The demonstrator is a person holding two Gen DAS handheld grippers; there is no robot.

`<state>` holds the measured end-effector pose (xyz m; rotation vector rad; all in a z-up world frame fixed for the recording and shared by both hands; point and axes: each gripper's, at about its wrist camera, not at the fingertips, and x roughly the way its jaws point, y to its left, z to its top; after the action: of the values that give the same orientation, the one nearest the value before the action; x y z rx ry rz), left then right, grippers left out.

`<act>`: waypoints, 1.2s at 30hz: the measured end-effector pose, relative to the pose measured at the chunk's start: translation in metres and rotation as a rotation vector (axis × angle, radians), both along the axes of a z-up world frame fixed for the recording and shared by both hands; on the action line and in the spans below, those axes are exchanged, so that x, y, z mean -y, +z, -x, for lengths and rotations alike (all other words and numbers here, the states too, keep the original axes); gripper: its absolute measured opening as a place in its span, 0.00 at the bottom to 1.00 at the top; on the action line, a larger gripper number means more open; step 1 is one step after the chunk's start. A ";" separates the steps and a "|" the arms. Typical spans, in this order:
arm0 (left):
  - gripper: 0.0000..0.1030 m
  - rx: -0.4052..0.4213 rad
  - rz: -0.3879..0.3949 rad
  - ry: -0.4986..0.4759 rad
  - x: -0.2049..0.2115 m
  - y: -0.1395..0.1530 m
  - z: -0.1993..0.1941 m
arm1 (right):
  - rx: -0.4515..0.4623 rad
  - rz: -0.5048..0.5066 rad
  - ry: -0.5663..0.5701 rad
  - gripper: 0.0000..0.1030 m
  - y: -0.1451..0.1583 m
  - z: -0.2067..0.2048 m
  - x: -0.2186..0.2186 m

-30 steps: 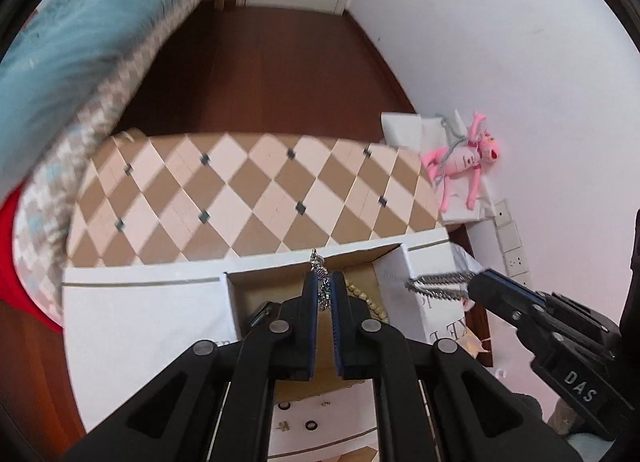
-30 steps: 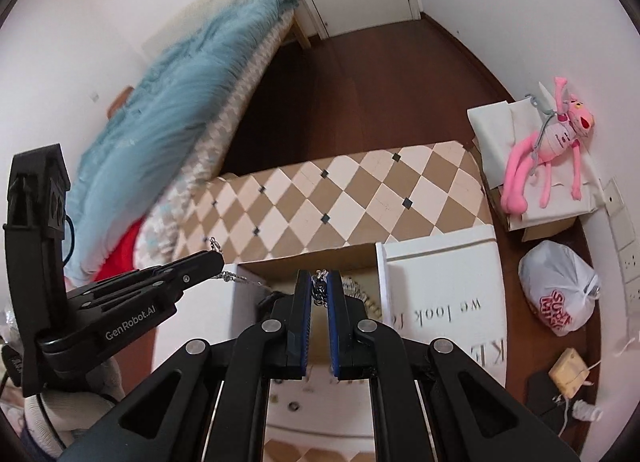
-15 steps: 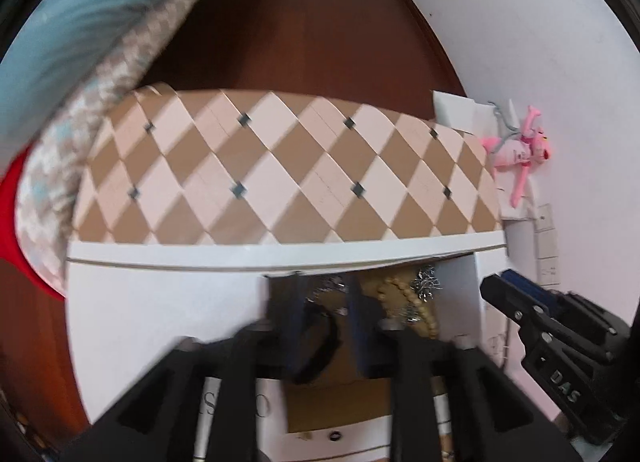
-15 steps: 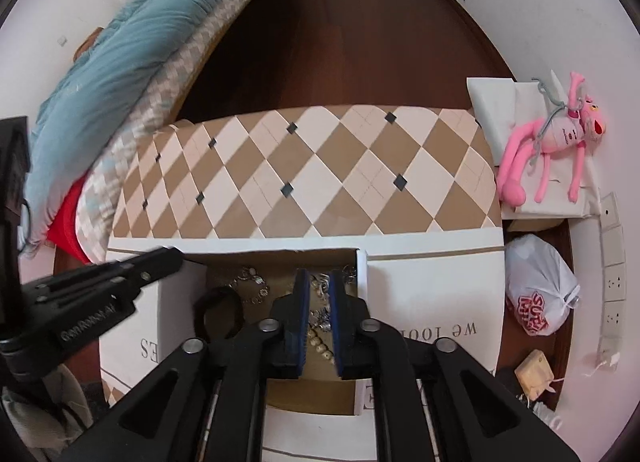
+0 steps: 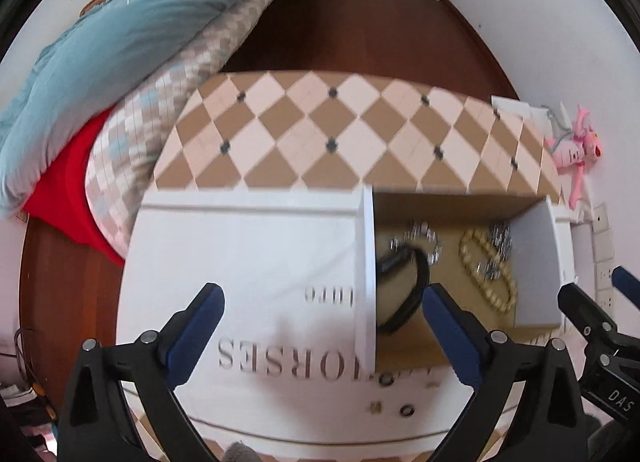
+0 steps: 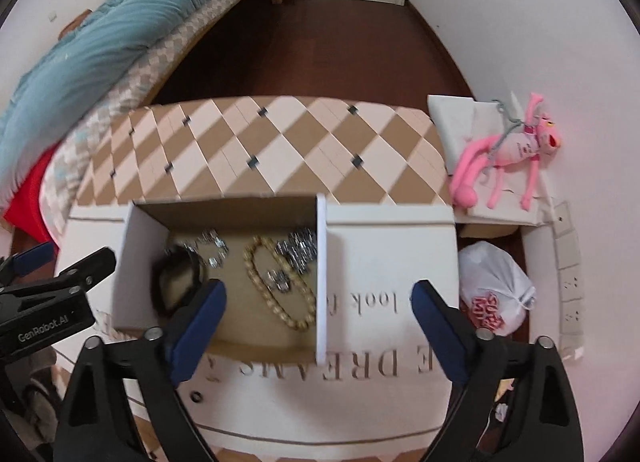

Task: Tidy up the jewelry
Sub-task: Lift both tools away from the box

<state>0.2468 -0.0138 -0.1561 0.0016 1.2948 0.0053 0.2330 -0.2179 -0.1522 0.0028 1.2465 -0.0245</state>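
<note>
Bedroom floor scene, checkered tan-and-cream counter [image 6: 280,150] behind a white lettered cardboard box [image 6: 384,262] with an open brown compartment. Beige beaded necklace [image 6: 280,290] lies on the compartment floor, long axis running near-to-far, just ahead-left of the right gripper [image 6: 316,326], whose jaws are spread wide and empty. Silver chain pieces [image 6: 298,248] touch its far end; black bangle [image 6: 176,278] sits at the compartment's left. Left gripper [image 5: 320,330], jaws also spread and empty, hovers over the box's left lid. Right gripper looks nearer the necklace. Small loose rings [image 5: 406,409] lie on the near white panel.
</note>
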 end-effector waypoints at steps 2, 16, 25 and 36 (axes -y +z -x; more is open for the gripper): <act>0.98 -0.007 -0.004 -0.008 0.001 -0.004 0.010 | 0.009 0.028 0.002 0.98 -0.002 0.008 -0.002; 0.99 0.097 0.023 -0.054 0.015 0.042 0.055 | 0.100 0.044 -0.051 0.99 0.036 0.055 0.008; 0.99 0.216 0.042 -0.048 0.010 0.098 0.093 | 0.217 0.041 -0.097 0.99 0.095 0.101 0.017; 0.98 0.339 0.072 -0.074 0.010 0.162 0.133 | 0.351 0.035 -0.097 0.99 0.164 0.147 0.014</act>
<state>0.1137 -0.0242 0.0060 -0.0124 0.9548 -0.1009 0.0859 -0.2323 0.0117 0.0358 0.8939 -0.1244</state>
